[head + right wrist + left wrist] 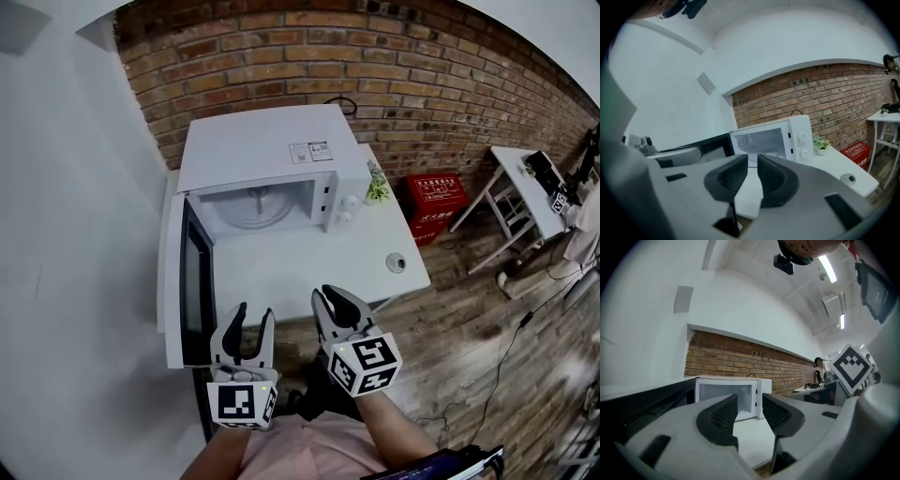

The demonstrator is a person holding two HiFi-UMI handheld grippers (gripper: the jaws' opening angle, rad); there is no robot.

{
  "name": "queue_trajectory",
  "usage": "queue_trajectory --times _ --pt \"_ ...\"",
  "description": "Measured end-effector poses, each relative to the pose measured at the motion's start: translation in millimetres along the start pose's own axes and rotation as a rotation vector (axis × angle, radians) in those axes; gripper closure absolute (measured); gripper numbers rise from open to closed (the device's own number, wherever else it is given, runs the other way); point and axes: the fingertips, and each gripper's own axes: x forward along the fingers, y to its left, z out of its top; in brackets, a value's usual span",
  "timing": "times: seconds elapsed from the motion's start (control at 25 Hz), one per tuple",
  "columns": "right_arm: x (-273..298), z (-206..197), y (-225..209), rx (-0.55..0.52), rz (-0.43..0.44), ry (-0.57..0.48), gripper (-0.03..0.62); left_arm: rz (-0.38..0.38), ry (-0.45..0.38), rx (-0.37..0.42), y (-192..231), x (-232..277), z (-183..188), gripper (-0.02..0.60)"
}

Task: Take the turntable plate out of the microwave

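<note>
Two grippers hang at the near edge of the white tabletop [309, 267], both well short of the microwave [272, 145] that stands at its far end against the brick wall [394, 66]. The microwave's door [192, 281] is swung fully open and juts toward the person along the tabletop's left side, so the white cavity is exposed. Inside it, the turntable plate [255, 204] lies flat on the cavity floor, a pale round disc seen from above in the head view. The left gripper [255, 314] sits just beside the door's free end with its jaws plainly apart; its own view shows only bare tabletop and the distant cavity in the gap between them, so it holds nothing. The right gripper [328, 295] is just to its right, tipped slightly downward, and its jaws stand close together with a narrow slit between the pads and nothing caught in it. Both pairs of jaws point toward the open cavity, and the plate is far ahead of them, with the bare stretch of tabletop in between; neither gripper touches the plate, the door or the microwave. In the two gripper views the plate itself cannot be made out within the cavity. A small potted plant [377, 190] stands just to the right of the microwave, and a small round object [397, 262] lies near the tabletop's right edge. On the floor beyond sits a red box [436, 202], and a white side table [511, 173] stands farther right.
</note>
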Motion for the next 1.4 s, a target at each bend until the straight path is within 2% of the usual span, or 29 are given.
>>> queue_trajectory --times 0.28,0.52,0.8,0.96,1.16,1.4 --pt "48 -6 -37 0.011 0.009 0.032 0.527 0.041 0.055 0.004 16 49 -20 0.419" --pt "113 -5 -60 0.024 0.094 0.077 0.528 0.128 0.066 0.013 45 103 -23 0.422" --pt "172 13 -58 -0.014 0.24 0.106 0.53 0.245 0.04 0.041 68 143 -4 0.422" --pt "194 29 -53 -0.03 0.289 0.096 0.531 0.295 0.02 0.056 83 151 9 0.422" --pt "218 38 -47 -0.046 0.328 0.099 0.531 0.339 0.011 0.058 101 162 16 0.422" --pt "240 17 -47 -0.05 0.316 0.166 0.53 0.329 0.048 0.03 114 172 0 0.422"
